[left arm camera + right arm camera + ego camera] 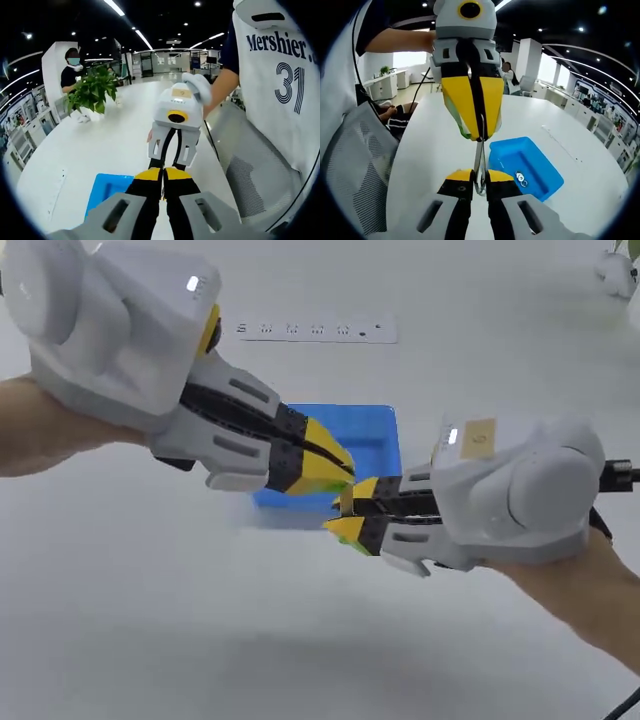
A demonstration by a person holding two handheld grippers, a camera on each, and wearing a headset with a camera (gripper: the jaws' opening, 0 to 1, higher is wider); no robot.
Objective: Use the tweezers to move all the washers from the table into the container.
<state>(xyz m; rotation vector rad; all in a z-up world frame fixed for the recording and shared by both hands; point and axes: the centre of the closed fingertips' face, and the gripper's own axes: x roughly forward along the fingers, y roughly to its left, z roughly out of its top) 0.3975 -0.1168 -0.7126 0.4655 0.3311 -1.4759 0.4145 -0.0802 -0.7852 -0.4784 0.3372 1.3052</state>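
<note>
My fingers (pixel 459 176) are matt yellow-and-black plastic; the tweezers (pixel 480 160) are bright bare metal. At two o'clock, the blue container (pixel 540 167) is smooth plastic on a satin white table (pixel 425 150).

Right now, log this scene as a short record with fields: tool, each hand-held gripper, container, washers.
tool: tweezers, spanning between the two sets of jaws
left hand-held gripper: shut on one end of the tweezers
right hand-held gripper: shut on the tweezers' closed end
container: blue container, open-topped, on the white table
washers: a few lying inside the blue container
gripper tips: meeting tip to tip over the container's near edge in the head view
</note>
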